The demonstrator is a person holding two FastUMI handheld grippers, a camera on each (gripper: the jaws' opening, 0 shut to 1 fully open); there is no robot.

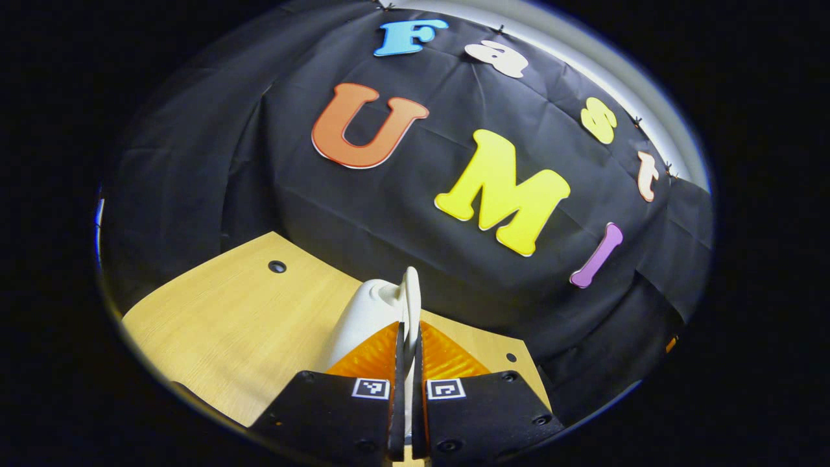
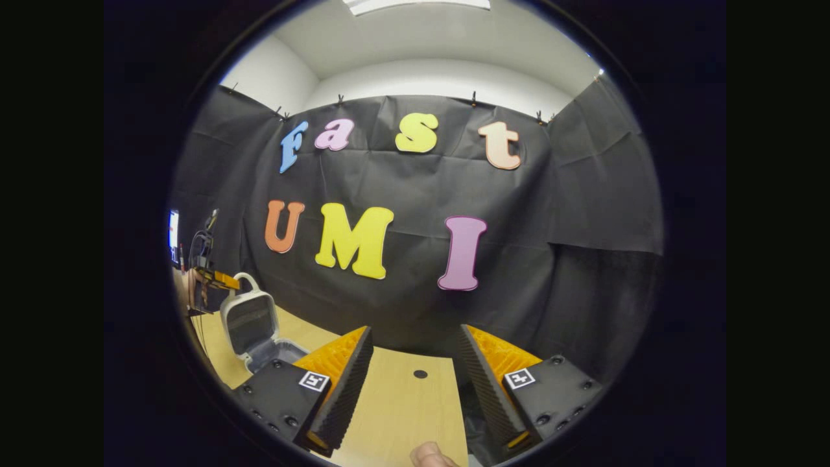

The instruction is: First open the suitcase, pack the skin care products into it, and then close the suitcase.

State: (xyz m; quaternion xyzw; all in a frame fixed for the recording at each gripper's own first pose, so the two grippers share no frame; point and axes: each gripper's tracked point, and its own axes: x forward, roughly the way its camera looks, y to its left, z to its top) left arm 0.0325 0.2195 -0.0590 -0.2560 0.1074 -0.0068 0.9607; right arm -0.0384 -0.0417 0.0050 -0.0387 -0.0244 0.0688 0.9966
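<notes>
In the left gripper view, my left gripper (image 1: 407, 331) is shut on the thin white handle (image 1: 410, 292) of a small white suitcase, whose rounded lid (image 1: 363, 318) curves away just left of the fingers. The right gripper view has the suitcase far off at lower left. Its lid (image 2: 249, 321) stands raised over the open base (image 2: 284, 353), and the left gripper (image 2: 217, 280) holds the looped handle (image 2: 245, 279) at the top. My right gripper (image 2: 415, 332) is open over the wooden table (image 2: 402, 408), well right of the suitcase, with nothing between its fingers.
The light wooden table (image 1: 227, 318) has small round holes (image 1: 277, 266) and ends at the black cloth wall. A person's fingertip (image 2: 431, 456) pokes in at the bottom edge. A lit screen (image 2: 174, 228) and cables hang at the far left.
</notes>
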